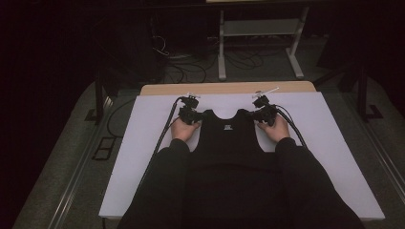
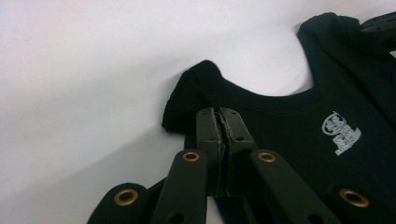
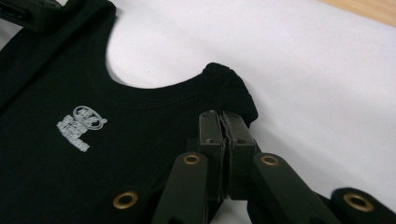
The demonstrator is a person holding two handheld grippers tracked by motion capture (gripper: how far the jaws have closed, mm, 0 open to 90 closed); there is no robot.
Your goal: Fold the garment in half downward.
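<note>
A black sleeveless top (image 1: 228, 140) with a small white logo (image 2: 341, 134) lies flat on the white sheet (image 1: 153, 157), neck facing away from me. My left gripper (image 1: 197, 115) pinches its left shoulder strap (image 2: 194, 91); in the left gripper view the jaws (image 2: 218, 115) stand pressed together with the bunched strap fabric at their tips. My right gripper (image 1: 258, 115) grips the other shoulder strap (image 3: 231, 88) the same way, its jaws (image 3: 221, 117) closed on the cloth. The lower part of the top is hidden under the person's dark sleeves.
The white sheet covers most of the table; a strip of bare wood (image 1: 229, 88) shows along the far edge. Beyond the table, a grey metal stand (image 1: 260, 33) and loose cables (image 1: 191, 67) sit on the dark floor. Cables (image 1: 165, 131) trail back from each gripper.
</note>
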